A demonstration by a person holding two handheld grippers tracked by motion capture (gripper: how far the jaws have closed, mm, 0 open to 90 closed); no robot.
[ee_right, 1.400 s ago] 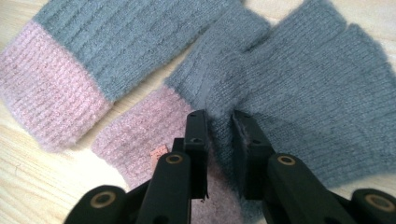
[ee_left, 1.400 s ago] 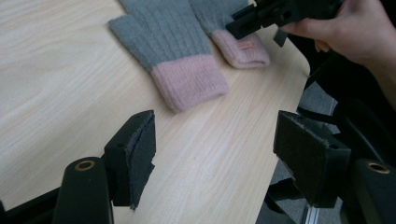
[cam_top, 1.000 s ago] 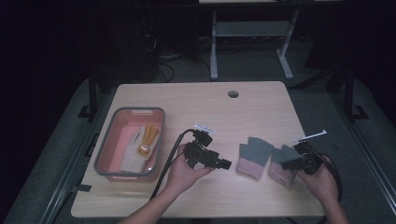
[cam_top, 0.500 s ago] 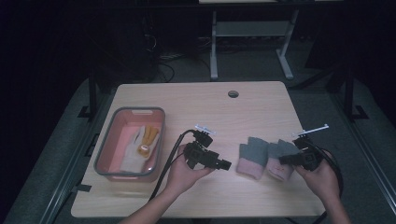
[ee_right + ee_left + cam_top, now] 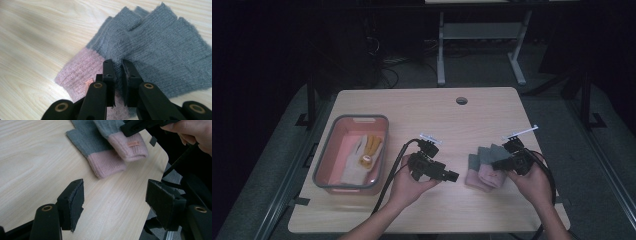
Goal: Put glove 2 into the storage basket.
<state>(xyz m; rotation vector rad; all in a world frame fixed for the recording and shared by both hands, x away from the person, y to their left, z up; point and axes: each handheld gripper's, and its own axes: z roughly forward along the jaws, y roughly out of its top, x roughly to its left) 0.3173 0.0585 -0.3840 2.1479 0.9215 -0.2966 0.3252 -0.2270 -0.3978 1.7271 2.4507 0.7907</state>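
Note:
Two grey knit gloves with pink cuffs lie overlapping at the table's right. The upper glove (image 5: 155, 42) (image 5: 125, 140) rests partly over the lower glove (image 5: 77, 72) (image 5: 100, 152). My right gripper (image 5: 118, 62) (image 5: 494, 164) is shut on the upper glove near where grey meets pink, pinching a fold of fabric. My left gripper (image 5: 116, 187) (image 5: 453, 176) hovers open just left of the gloves (image 5: 484, 165), pointing at them with nothing between its jaws. The right gripper (image 5: 140, 125) and the person's hand show at the top of the left gripper view.
A grey-rimmed pink bin (image 5: 324, 157) stands at the table's left and holds a white cloth and a yellow glove (image 5: 371, 145). A cable hole (image 5: 461, 100) sits near the far edge. The table's rounded near-right corner (image 5: 163, 155) is close to the gloves.
My right gripper has moved left with the upper glove, drawing it over the lower one. The left gripper has stayed almost still.

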